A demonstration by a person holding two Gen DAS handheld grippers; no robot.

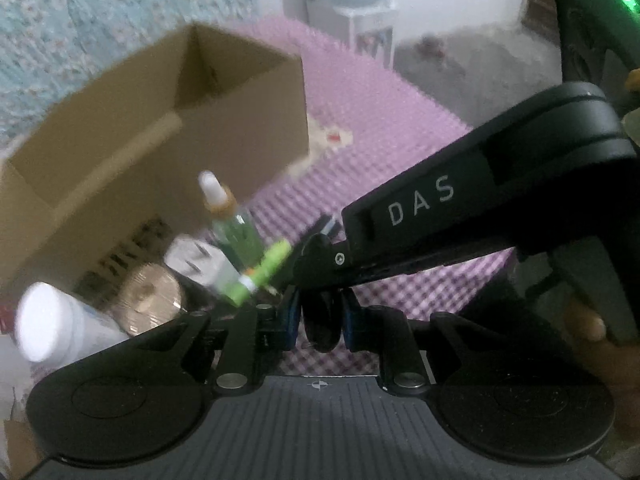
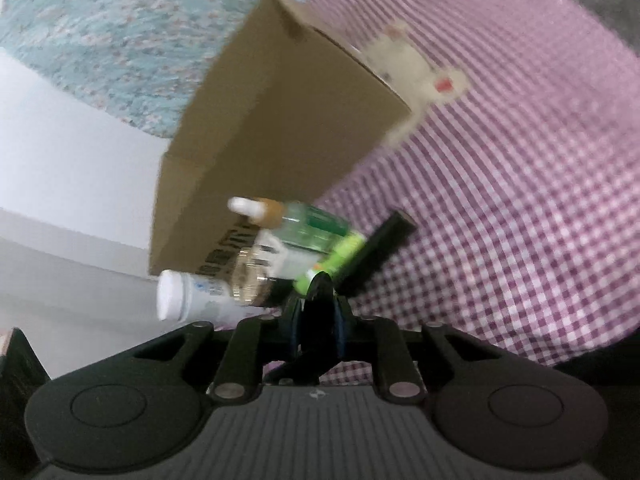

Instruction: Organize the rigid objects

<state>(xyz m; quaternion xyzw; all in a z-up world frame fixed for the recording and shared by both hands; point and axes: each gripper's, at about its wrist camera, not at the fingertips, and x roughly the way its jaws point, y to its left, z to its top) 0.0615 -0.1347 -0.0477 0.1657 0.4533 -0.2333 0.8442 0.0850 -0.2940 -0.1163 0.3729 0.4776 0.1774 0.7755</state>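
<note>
An open cardboard box (image 1: 168,128) stands on a pink checked cloth (image 1: 400,140). In front of it lie a green dropper bottle (image 1: 232,224), a lime green tube (image 1: 264,276), a white plug (image 1: 196,260), a round gold lid (image 1: 148,300) and a white bottle (image 1: 52,328). My left gripper (image 1: 320,320) is shut on a black object (image 1: 320,320). My right gripper (image 2: 320,312) is shut on a black object (image 2: 320,300) too; its arm (image 1: 460,216) crosses the left wrist view. The frames are blurred and I cannot tell whether both hold one object.
The box (image 2: 280,128) shows in the right wrist view, with a black flat bar (image 2: 376,252) beside the tube (image 2: 336,260). A white toy figure (image 2: 416,72) lies on the cloth (image 2: 520,200) right of the box. A floral blue cover (image 1: 80,20) lies behind.
</note>
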